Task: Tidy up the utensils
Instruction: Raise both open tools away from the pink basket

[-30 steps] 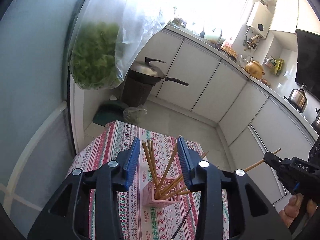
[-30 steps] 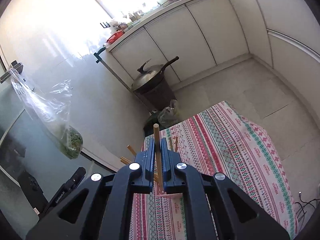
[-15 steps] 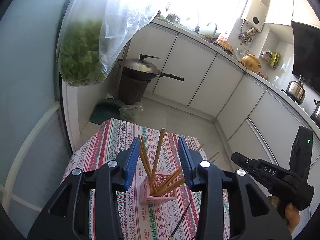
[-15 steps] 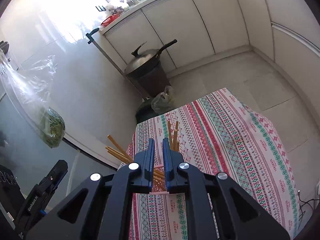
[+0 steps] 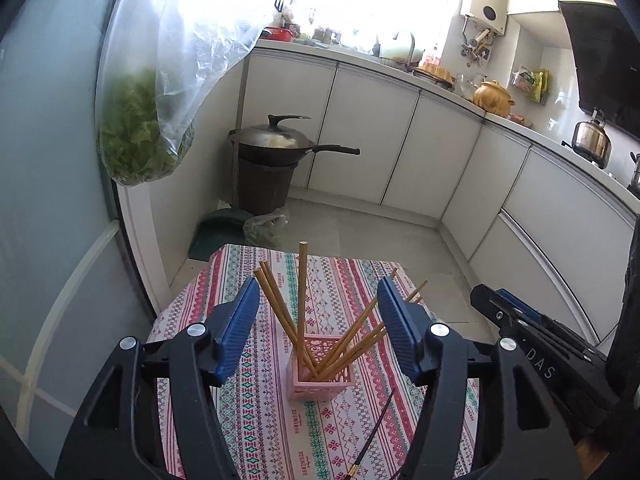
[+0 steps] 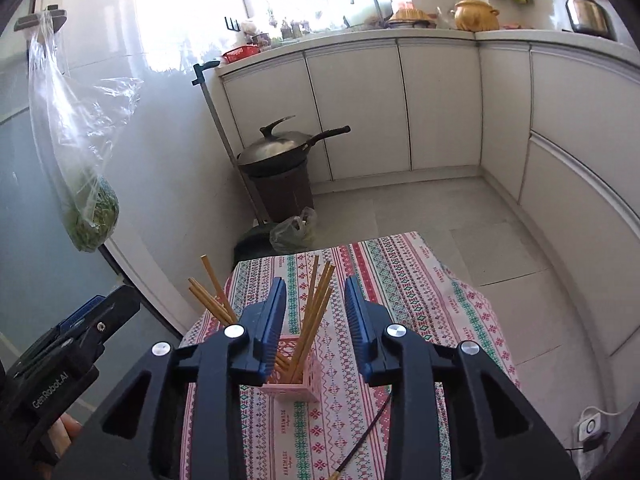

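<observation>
Both the left gripper (image 5: 316,330) and right gripper (image 6: 316,322) are hovering apart and empty above the pink holder (image 5: 320,372) of chopsticks (image 5: 301,292), likely needing next the dark chopstick (image 5: 374,432) lying nearer on the table (image 5: 256,412).

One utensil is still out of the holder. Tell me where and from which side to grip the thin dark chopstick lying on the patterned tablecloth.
Grip the thin dark chopstick at its bare mid-shaft, from above, jaws across its width. It lies flat on the patterned tablecloth, clear of the pink lattice holder, so only a top-down pinch likely works.
</observation>
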Motion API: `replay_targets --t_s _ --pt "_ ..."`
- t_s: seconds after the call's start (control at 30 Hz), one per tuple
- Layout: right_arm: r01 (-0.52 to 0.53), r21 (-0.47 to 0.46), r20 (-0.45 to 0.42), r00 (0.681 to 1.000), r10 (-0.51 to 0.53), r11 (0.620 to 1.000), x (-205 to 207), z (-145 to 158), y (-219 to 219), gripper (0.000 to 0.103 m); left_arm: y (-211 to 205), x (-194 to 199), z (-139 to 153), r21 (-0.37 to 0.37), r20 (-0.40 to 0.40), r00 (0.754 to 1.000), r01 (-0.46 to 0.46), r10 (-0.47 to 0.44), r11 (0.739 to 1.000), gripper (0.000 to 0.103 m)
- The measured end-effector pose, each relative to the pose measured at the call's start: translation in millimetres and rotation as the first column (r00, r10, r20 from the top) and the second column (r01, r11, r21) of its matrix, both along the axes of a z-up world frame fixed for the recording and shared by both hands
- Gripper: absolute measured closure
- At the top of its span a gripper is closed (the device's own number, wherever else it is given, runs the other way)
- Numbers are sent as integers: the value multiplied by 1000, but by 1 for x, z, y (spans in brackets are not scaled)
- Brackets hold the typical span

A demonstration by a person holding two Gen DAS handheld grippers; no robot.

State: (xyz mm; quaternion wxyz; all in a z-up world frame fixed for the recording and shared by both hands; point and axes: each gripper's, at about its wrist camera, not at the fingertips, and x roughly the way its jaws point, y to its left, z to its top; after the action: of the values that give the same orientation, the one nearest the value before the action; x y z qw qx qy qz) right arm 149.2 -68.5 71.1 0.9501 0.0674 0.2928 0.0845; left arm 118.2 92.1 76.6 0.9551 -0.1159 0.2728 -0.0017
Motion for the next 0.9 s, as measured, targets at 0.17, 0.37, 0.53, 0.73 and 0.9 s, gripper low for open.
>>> replay_targets --t_s 0.17,0.37,0.53,0.73,0.9 --pt "25 -35 46 999 -23 999 -11 4 -3 57 -6 -3 0 25 12 1000 -20 20 999 30" --pt "62 -55 65 996 -59 997 -19 4 -11 43 -9 -7 -2 47 12 999 -40 40 998 20" --pt "110 -72 66 992 -106 991 -23 -2 -19 31 -12 -10 -5 60 9 999 -52 52 997 11" --pt "151 -72 68 987 -146 986 -27 -6 -27 21 -13 -13 -8 63 -4 998 -61 61 996 7" --pt "165 -82 71 985 -159 983 -29 -7 -29 16 -17 -14 -11 75 -14 998 -52 53 996 7"
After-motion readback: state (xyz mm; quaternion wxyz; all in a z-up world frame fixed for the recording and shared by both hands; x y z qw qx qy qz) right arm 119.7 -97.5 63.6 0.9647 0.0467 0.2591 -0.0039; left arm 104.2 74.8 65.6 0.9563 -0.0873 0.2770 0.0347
